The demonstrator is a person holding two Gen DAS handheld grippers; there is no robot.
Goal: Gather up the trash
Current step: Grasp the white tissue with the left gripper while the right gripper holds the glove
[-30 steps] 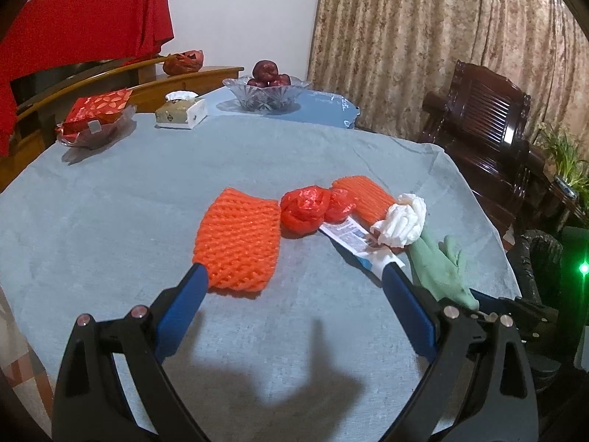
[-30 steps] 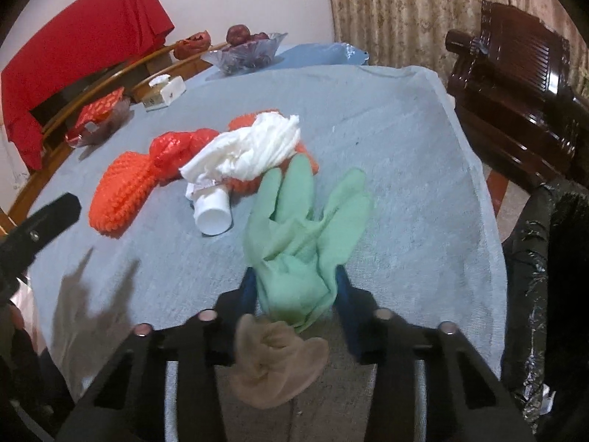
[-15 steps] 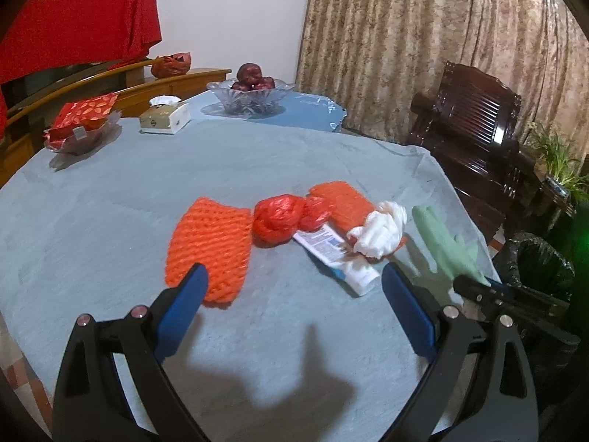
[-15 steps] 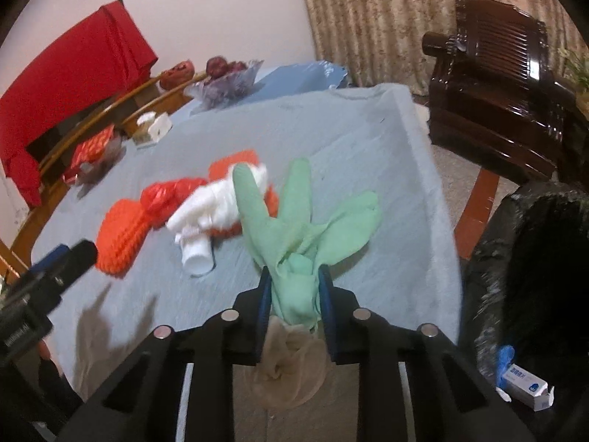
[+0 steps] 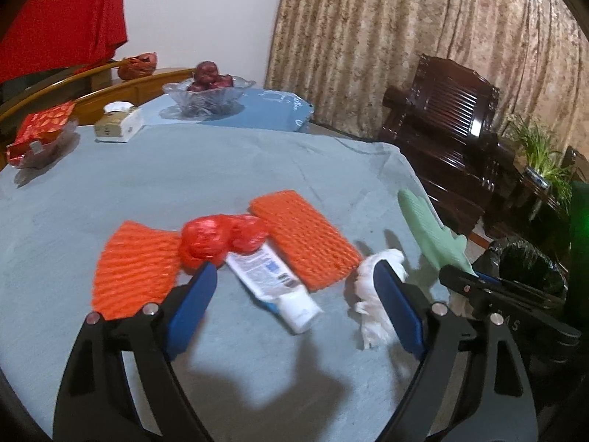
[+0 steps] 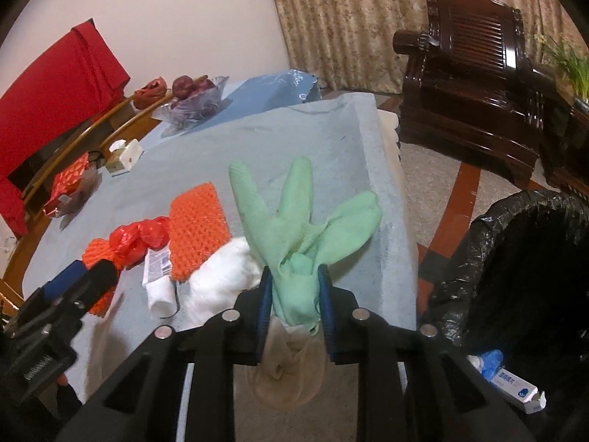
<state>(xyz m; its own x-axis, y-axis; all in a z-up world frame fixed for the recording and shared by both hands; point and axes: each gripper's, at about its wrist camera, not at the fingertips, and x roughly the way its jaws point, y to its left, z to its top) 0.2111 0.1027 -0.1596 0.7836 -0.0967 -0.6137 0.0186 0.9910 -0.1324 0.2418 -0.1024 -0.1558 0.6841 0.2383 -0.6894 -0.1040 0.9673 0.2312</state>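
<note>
My right gripper (image 6: 294,287) is shut on a green rubber glove (image 6: 305,221) and holds it in the air beside the table edge; the glove also shows in the left wrist view (image 5: 430,232). A black-lined trash bin (image 6: 515,243) stands on the floor to the right. My left gripper (image 5: 294,294) is open above the table, its fingers either side of a white tube (image 5: 272,280). A white crumpled tissue (image 5: 371,287) lies by its right finger. Two orange foam nets (image 5: 136,269) (image 5: 305,239) and a red plastic bag (image 5: 221,235) lie on the grey tablecloth (image 5: 147,184).
A glass fruit bowl (image 5: 206,92), a tissue box (image 5: 117,125) and a red packet in a dish (image 5: 40,132) sit at the table's far side. A dark wooden armchair (image 5: 449,125) stands to the right. A small box (image 6: 515,386) lies inside the bin.
My right gripper lifted the green glove off the table and carried it right, toward the bin. My left gripper moved forward and right over the tube, and the tissue shifted.
</note>
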